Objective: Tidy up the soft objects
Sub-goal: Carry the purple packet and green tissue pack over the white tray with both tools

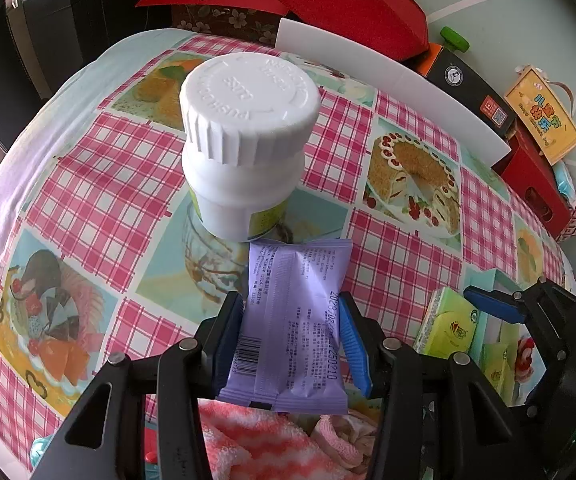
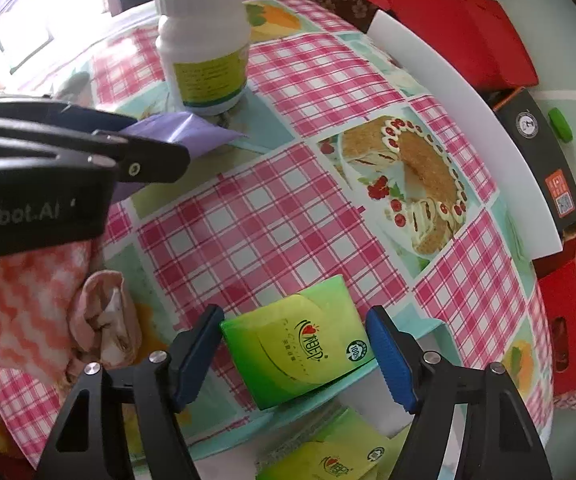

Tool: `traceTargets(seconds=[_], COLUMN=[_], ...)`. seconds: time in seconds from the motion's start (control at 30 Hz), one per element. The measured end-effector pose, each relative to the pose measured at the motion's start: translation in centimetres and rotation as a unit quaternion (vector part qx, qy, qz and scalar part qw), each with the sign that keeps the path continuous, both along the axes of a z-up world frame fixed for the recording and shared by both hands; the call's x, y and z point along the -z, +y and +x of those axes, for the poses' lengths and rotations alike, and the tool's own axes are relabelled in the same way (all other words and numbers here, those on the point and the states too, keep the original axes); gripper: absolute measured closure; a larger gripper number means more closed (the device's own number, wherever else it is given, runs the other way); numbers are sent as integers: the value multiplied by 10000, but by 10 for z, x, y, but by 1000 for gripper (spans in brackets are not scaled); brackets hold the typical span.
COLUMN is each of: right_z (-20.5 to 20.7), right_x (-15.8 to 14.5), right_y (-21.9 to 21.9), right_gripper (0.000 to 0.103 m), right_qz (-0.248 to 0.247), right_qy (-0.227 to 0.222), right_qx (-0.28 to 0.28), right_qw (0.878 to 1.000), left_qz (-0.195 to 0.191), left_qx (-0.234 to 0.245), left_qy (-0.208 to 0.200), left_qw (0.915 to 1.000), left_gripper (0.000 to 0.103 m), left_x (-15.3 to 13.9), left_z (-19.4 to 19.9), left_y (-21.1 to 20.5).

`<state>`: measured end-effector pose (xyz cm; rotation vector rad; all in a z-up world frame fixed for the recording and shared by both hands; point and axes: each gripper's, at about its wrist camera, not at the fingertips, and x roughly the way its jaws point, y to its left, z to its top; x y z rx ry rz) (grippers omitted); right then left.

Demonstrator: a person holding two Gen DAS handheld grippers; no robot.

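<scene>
My left gripper (image 1: 291, 340) is shut on a purple snack packet (image 1: 291, 320), held above the table just in front of a white bottle (image 1: 244, 140). In the right wrist view the packet (image 2: 184, 132) sticks out of the left gripper (image 2: 156, 148) beside the bottle (image 2: 204, 40). My right gripper (image 2: 295, 352) is open, its blue pads on either side of a green tissue pack (image 2: 299, 340); I cannot tell if they touch it. That pack also shows in the left wrist view (image 1: 447, 320). A pink and white towel (image 1: 256, 436) lies below the left gripper.
A pink checked tablecloth (image 2: 288, 216) with cake pictures covers the table. A white board (image 1: 407, 88) stands along the far edge, with red boxes (image 1: 351, 4) and a black box (image 1: 471, 92) behind it. More green tissue packs (image 2: 327, 452) lie near the front edge.
</scene>
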<state>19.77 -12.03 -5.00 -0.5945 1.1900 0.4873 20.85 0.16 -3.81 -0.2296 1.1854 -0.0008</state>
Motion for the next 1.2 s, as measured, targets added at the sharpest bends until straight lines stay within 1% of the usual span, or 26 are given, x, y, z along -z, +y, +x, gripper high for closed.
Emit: traceTargets(seconds=[0.1, 0.23, 0.33, 0.43, 0.57, 0.7, 0.8, 0.93, 1.2], right_z=[2, 6, 6, 3, -1, -15, -24, -36, -58], right_x=[-6, -12, -19, -28, -36, -43, -49, -57, -71], right_y=[-2, -4, -10, -16, -24, -26, -33, -41, -67], right_gripper=[27, 27, 27, 27, 27, 27, 27, 27, 27], right_qz=[288, 597, 884, 1218, 1491, 1580, 1759, 1763, 1919], right_qy=[-74, -219, -338, -445, -612, -800, -879, -984, -1161], right_qx=[230, 687, 1130, 1443, 1802, 2086, 2311, 2525, 2915], right_qw=[9993, 9956, 9891, 9810, 9703, 9618, 9529, 9463, 9299], left_qz=[-12, -22, -20, -30, -39, -23, -15, 0, 50], left_qx=[-8, -32, -37, -30, -39, -18, -1, 59, 281], left_qy=[-4, 1, -13, -31, -95, -160, -210, -323, -603], left_qw=[10000, 10000, 10000, 10000, 9999, 9999, 9998, 9995, 9978], left_gripper=[54, 54, 54, 54, 54, 54, 54, 54, 54], left_x=[0, 0, -1, -2, -7, -11, -14, -22, -43], left_z=[0, 1, 0, 0, -2, -3, -4, -8, -20], left_y=[1, 1, 1, 1, 2, 0, -2, -7, -23])
